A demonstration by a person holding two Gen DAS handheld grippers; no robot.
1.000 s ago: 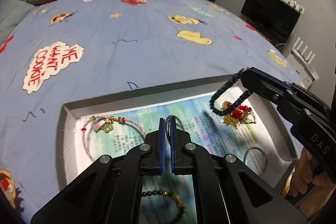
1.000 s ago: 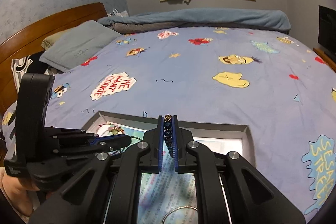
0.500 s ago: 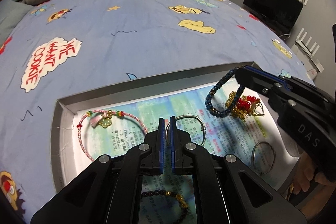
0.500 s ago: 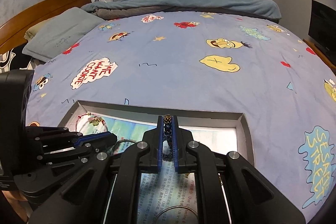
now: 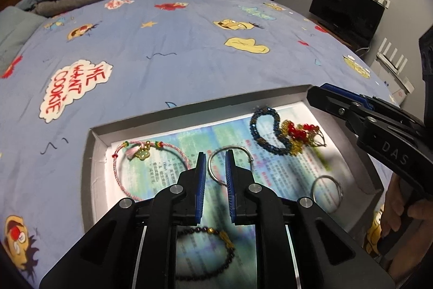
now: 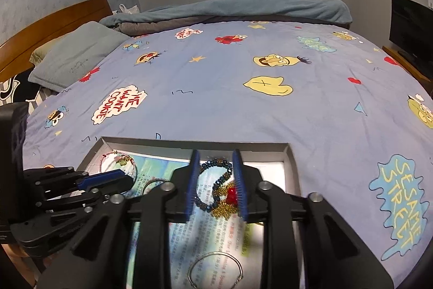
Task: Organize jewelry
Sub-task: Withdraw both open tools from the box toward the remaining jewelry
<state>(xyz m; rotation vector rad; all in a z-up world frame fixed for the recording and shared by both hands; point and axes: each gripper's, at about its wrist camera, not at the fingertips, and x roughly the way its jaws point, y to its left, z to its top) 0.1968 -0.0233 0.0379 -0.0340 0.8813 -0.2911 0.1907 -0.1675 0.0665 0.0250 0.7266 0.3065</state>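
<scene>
A blue beaded bracelet [image 5: 266,133] lies in the shallow grey tray [image 5: 89,175] on the bed, touching a gold-and-red piece [image 5: 299,136], with the right gripper [image 6: 215,180] above it, jaws just opened and clamped on nothing. The left gripper [image 5: 213,169], jaws also just parted, frames a silver bangle [image 5: 230,163] lying loose on the tray's printed liner. 6 pieces sit in the tray, so the sorting looks well advanced, though some still overlap.
</scene>
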